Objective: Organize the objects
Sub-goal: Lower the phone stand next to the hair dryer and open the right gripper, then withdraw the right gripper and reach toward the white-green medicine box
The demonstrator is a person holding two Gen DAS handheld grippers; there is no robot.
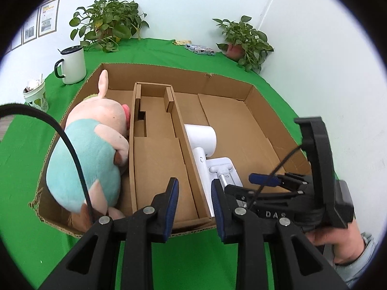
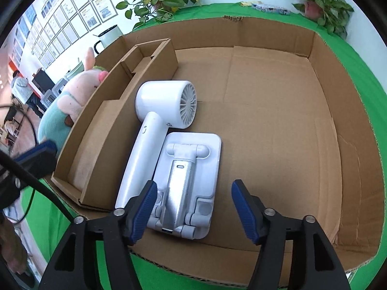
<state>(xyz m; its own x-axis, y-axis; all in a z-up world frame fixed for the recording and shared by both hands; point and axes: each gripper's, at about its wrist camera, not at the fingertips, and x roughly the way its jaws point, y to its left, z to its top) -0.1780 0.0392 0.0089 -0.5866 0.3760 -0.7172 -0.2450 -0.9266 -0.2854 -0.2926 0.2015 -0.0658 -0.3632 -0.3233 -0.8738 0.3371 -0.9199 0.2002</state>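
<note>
A shallow cardboard box (image 1: pixel 225 84) (image 2: pixel 321 72) lies on the green table. A pink and teal plush pig (image 1: pixel 94 149) (image 2: pixel 67 101) lies in its left part. A cardboard divider insert (image 1: pixel 157 145) (image 2: pixel 116 111) runs down the middle. A white hair dryer (image 1: pixel 202 137) (image 2: pixel 154 120) and a white folding phone stand (image 1: pixel 228 169) (image 2: pixel 191 174) lie side by side right of the divider. My left gripper (image 1: pixel 194 207) is open and empty above the box's near edge. My right gripper (image 2: pixel 191 210) (image 1: pixel 263 181) is open, its jaws over the stand's near end.
A white mug (image 1: pixel 72 64) (image 2: pixel 108 36) and a small cup (image 1: pixel 36 95) stand on the table at the left. Two potted plants (image 1: pixel 108 24) (image 1: pixel 244 41) stand along the back wall, with a small packet (image 1: pixel 199 49) between them. The wall is close on the right.
</note>
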